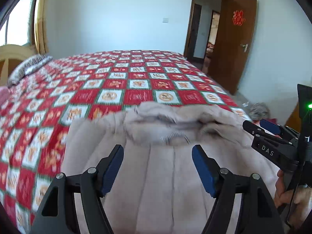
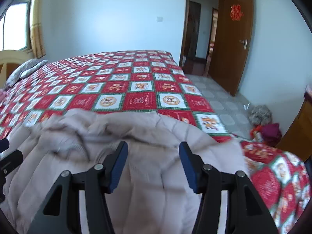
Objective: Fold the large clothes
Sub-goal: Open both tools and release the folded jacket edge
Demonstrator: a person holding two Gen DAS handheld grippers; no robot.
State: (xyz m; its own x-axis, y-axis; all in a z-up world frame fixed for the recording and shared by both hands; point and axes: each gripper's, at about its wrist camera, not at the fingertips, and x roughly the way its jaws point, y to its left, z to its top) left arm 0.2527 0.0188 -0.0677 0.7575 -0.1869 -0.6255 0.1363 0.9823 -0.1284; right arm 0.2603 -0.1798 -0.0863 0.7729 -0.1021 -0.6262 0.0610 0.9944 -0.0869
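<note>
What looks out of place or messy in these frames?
The beige quilted coat on the bed is bunched and rumpled at its far end, not flat. Both grippers, left and right, are open above it, holding nothing. On the floor by the door, a heap of clothes lies loose.

Beyond the beige coat [image 1: 156, 165], the bed [image 1: 117, 81] lies bare, apparently; a pillow [image 1: 29, 68] blocks its far-left corner.
</note>
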